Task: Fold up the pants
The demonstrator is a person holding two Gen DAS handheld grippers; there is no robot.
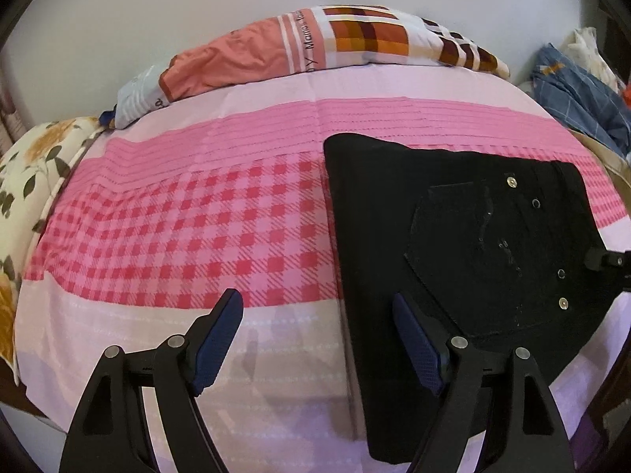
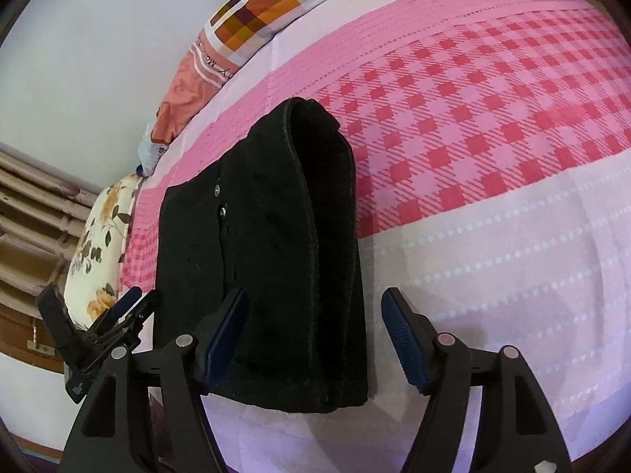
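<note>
I see a bed [image 1: 165, 335] under a sheet of pale lilac, pink stripes and red-pink checks. On it, folded black denim pants [image 1: 453, 236] lie flat, beneath and beyond my left tool's right-hand jaw, and between my right tool's jaws. Far beyond both sets of jaws, a quilt with salmon and brown-orange checks [image 1: 355, 39] lies along the wall edge.

A bed sheet of pink gingham check with pale pink and white bands [image 1: 177, 236] covers the bed. At its far edge, against the plain white wall [image 1: 118, 19], lies a pillow patterned in salmon and orange-brown squares [image 1: 315, 47]. A cream floral pillow [image 1: 27, 181] sits at one side, crumpled blue checked fabric [image 1: 572, 90] at the other.
</note>
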